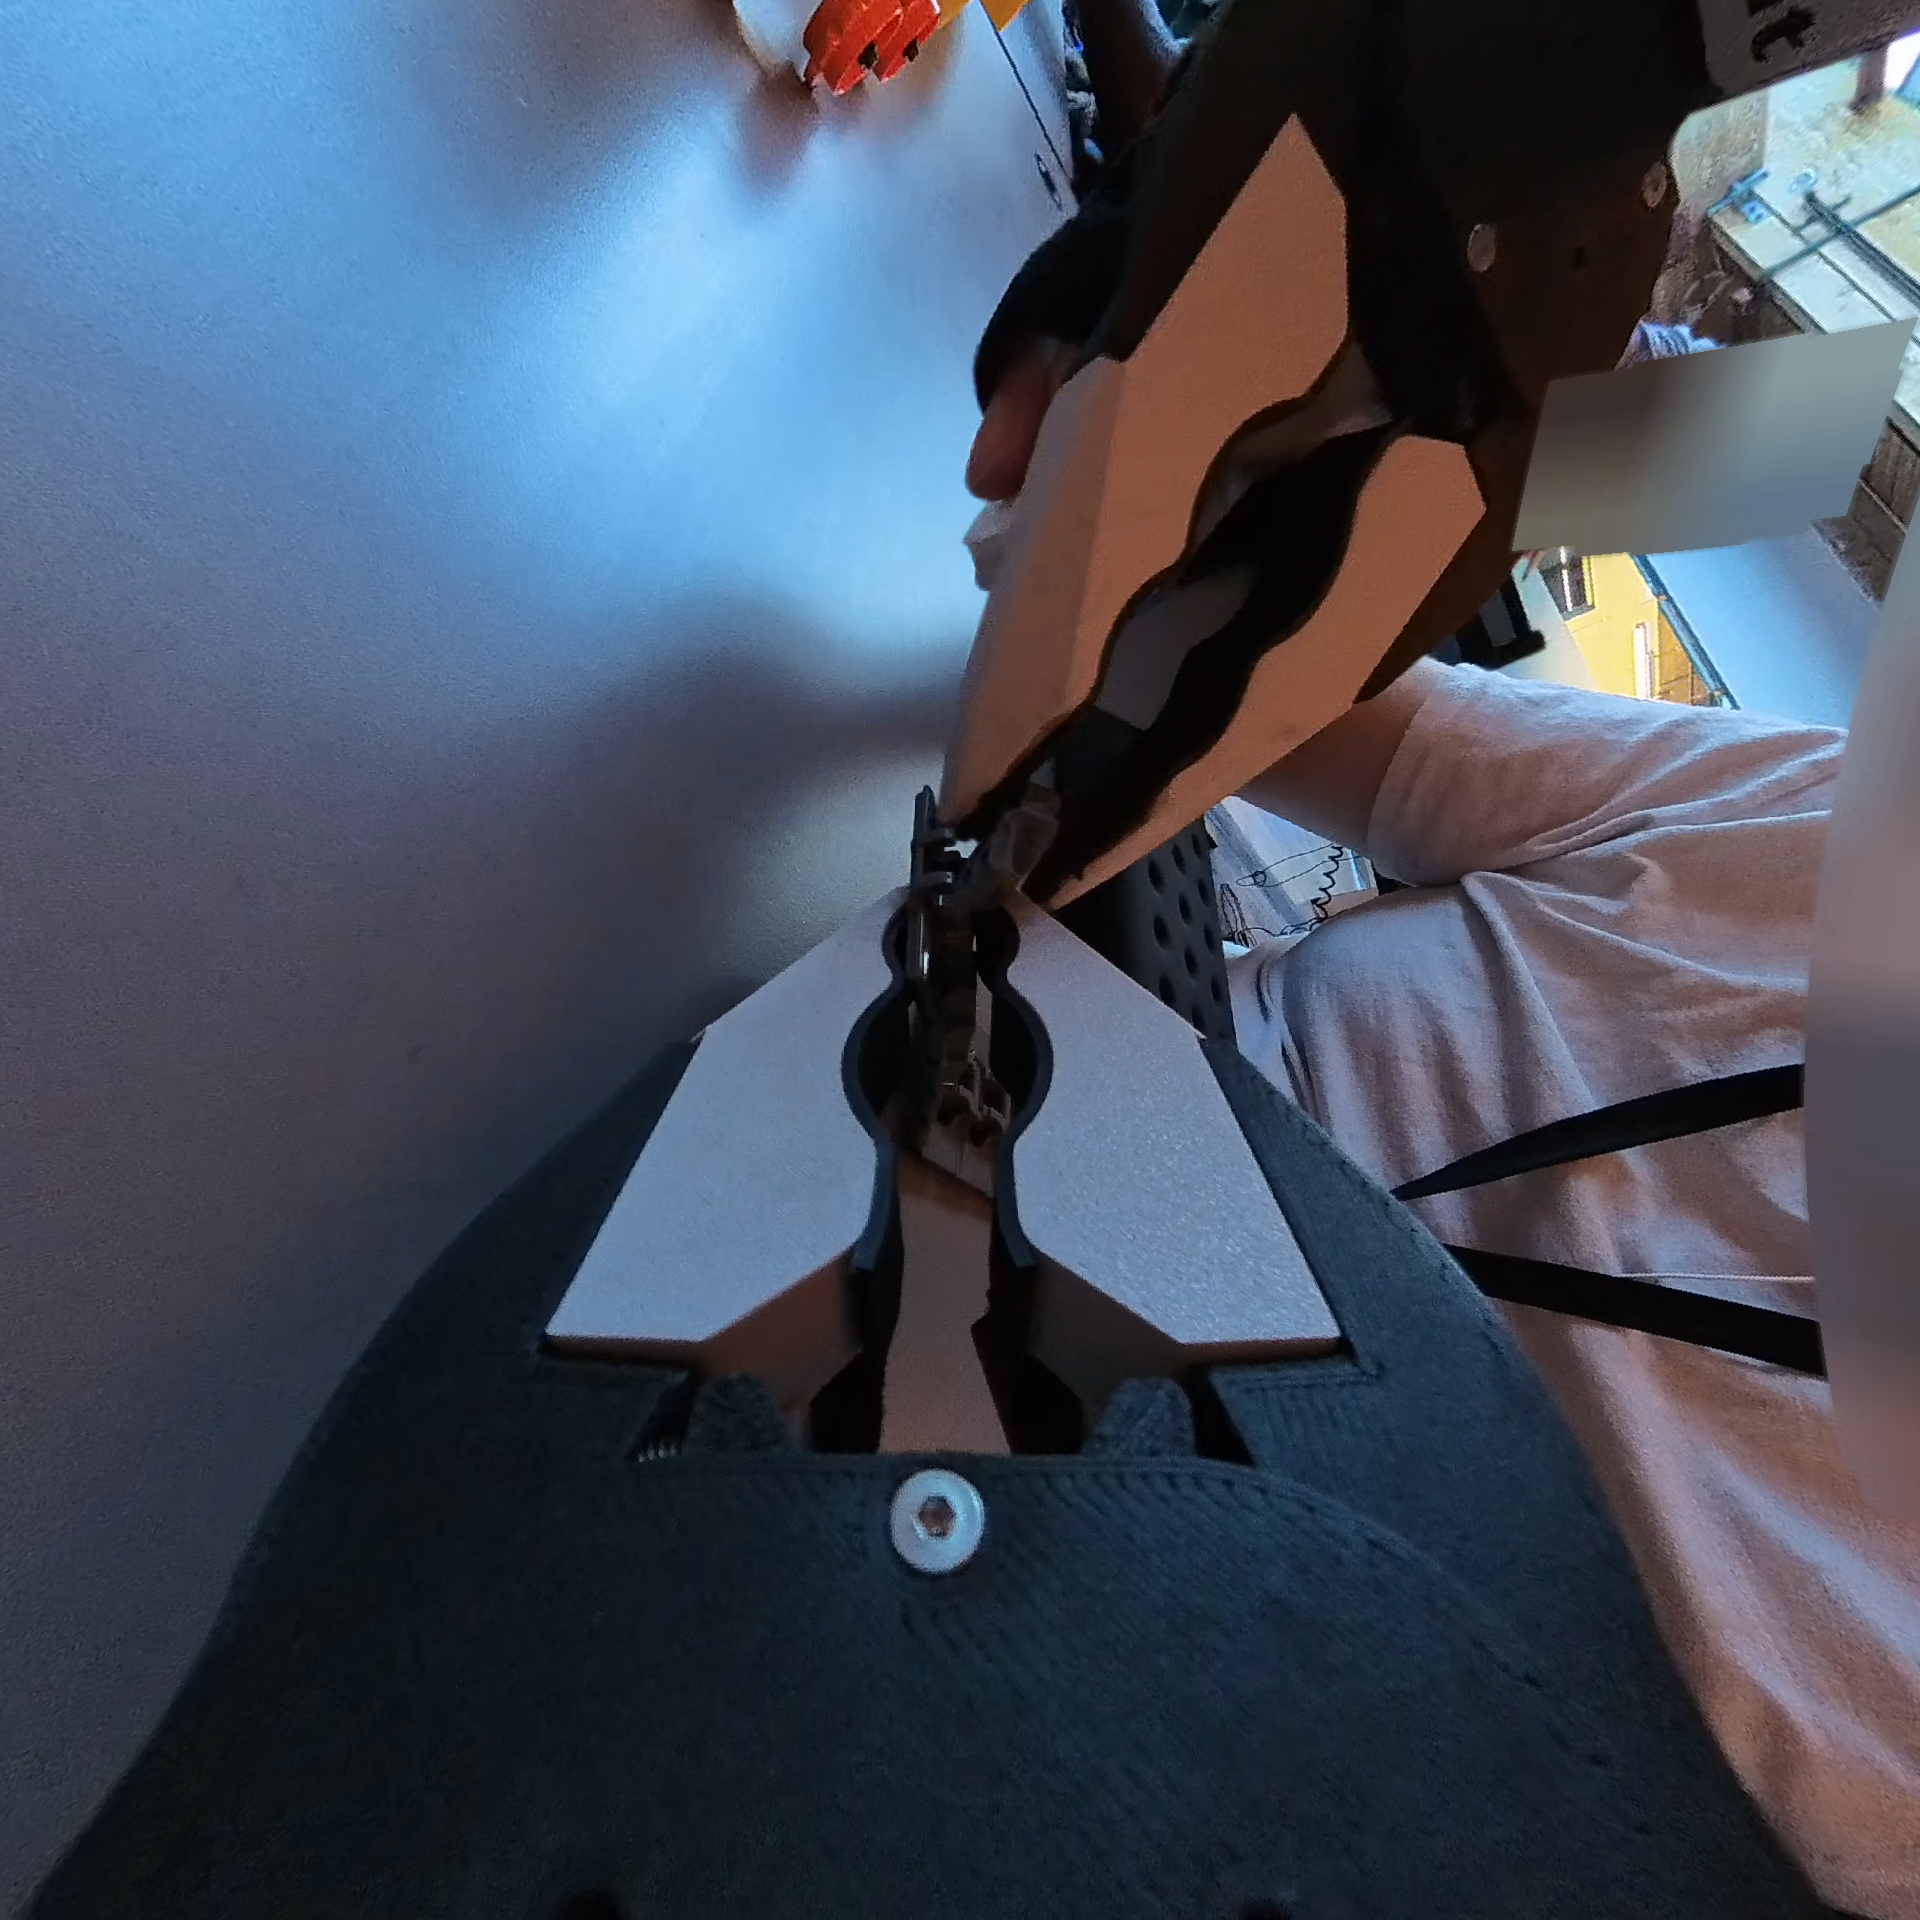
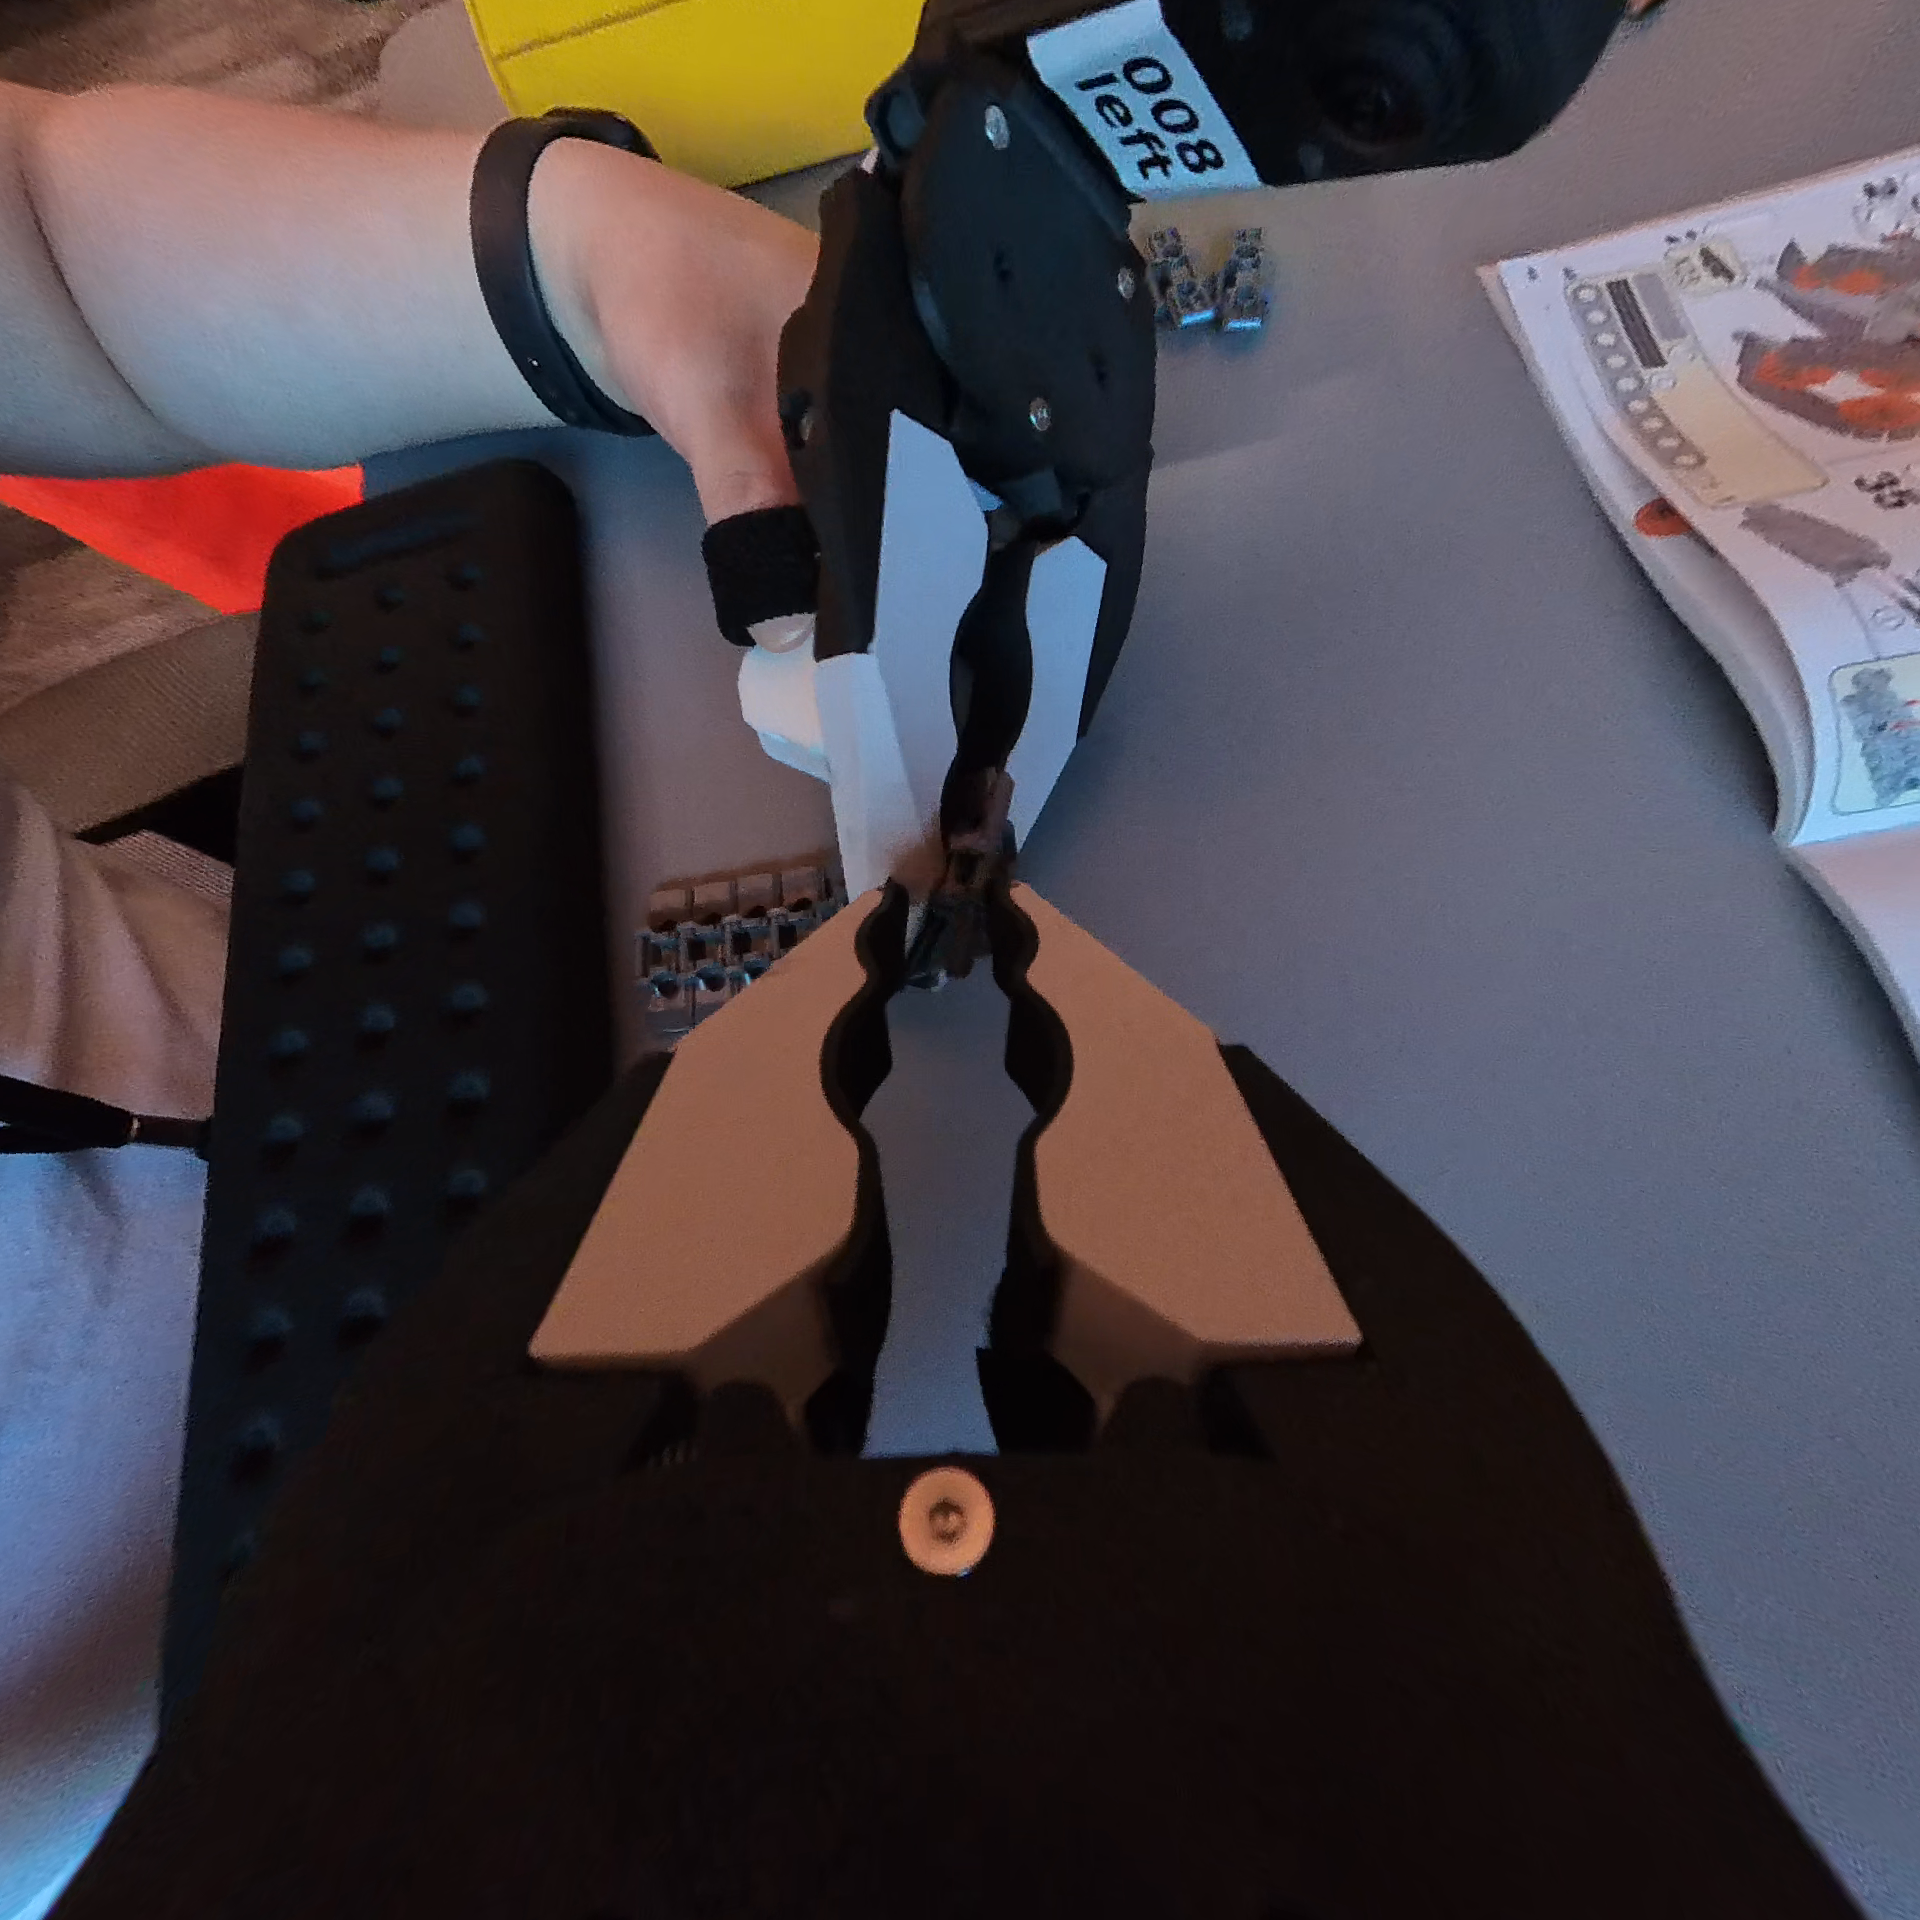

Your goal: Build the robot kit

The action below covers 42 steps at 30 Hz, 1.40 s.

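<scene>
My left gripper (image 1: pixel 951 920) is shut on a short dark strip of toy track links (image 1: pixel 928 935), which stands up between its white fingers. My right gripper (image 1: pixel 1000 850) comes in from the upper right and its tips meet the strip's top end. In the right wrist view my right gripper (image 2: pixel 948 906) is closed on a small dark link piece (image 2: pixel 961 935), tip to tip with the left gripper (image 2: pixel 966 826) that reaches down from above. Both are held just above the grey table (image 2: pixel 1351 831). I cannot tell whether the two pieces are joined.
A row of grey track links (image 2: pixel 727 935) lies on the table left of the tips. A black perforated block (image 2: pixel 384 935) stands at the left, an open instruction booklet (image 2: pixel 1714 468) at the right, small grey parts (image 2: pixel 1210 281) and a yellow box (image 2: pixel 707 73) farther back. An orange brick model (image 1: pixel 873 42) sits far off.
</scene>
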Motion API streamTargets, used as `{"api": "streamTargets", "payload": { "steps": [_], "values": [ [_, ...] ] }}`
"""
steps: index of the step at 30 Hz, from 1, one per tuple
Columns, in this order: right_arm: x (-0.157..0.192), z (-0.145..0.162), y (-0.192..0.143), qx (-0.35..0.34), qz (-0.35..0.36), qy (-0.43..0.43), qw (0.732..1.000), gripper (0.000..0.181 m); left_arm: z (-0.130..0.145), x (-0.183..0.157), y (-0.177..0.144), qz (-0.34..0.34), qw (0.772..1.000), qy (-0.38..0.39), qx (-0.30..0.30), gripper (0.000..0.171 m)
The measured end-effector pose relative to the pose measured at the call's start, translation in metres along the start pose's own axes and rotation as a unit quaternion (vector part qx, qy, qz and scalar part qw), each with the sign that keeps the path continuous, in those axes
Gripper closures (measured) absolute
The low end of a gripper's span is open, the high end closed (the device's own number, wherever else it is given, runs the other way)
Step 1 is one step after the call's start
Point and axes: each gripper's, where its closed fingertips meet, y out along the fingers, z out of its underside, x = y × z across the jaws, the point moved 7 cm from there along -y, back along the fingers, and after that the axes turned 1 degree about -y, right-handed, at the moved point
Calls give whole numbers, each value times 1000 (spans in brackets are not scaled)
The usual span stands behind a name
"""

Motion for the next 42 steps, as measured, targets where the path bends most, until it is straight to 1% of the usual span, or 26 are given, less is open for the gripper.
{"api": "streamTargets", "payload": {
  "steps": [3,11,14,19,21,24,26,28,31,36,42],
  "values": [
    [0,-2,1,-9,-10,19,1000,166,0,0,0,-1,1000,1,1,165],
    [-2,-4,0,-8,-21,55,998,169,0,0,0,-2,1000,0,0,165],
    [-3,-4,0,5,-7,47,999,174,0,0,0,-2,1000,0,1,166],
    [-2,-6,0,22,-6,48,999,174,0,0,1,-3,1000,4,4,165],
    [-1,-8,-3,27,8,31,999,175,1,0,1,-4,1000,5,4,165],
    [-1,-16,-12,14,49,-17,999,176,1,0,1,-4,1000,4,4,165],
    [3,-22,-14,8,49,-45,998,176,1,0,1,-5,1000,4,4,165],
    [4,-22,-9,26,42,-60,997,175,1,0,1,-5,1000,4,3,165],
    [1,-17,0,56,52,-80,994,176,1,0,1,-5,1000,5,3,165],
    [3,-16,3,65,63,-108,990,176,1,0,1,-5,1000,2,2,165],
    [5,-18,7,99,92,-147,980,176,1,1,0,-15,1000,5,1,165]
  ]
}}
